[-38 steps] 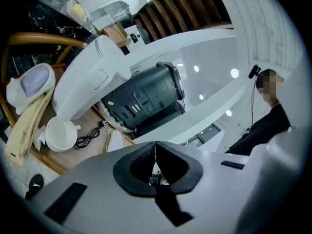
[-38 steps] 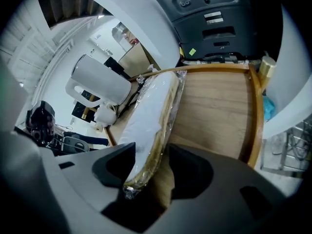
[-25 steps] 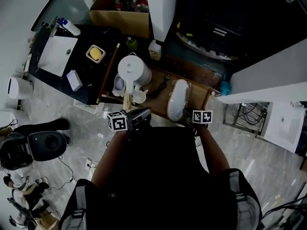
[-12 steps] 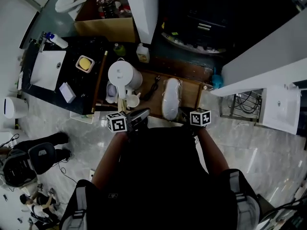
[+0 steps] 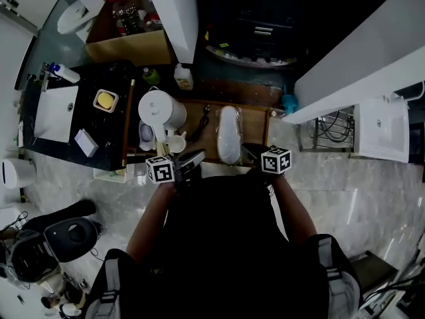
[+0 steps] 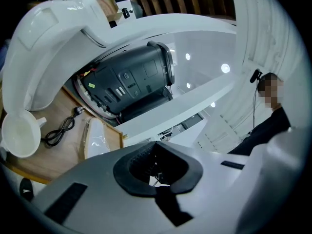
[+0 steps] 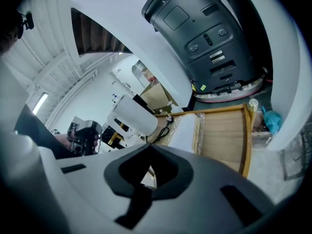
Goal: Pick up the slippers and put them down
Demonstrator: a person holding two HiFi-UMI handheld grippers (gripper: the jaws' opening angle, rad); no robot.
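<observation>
Right gripper (image 7: 151,182): jaws apart a second ago, now together.

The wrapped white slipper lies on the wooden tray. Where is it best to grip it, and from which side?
Probably the near end of the slipper, pinched across its narrow width from above. It lies flat, lengthwise away from the person; the cable crowds its left.

The table (image 5: 255,128) is matt brown wood. The white slippers (image 5: 229,135) are wrapped in glossy clear plastic. The floor (image 5: 345,198) is polished, marbled stone.
</observation>
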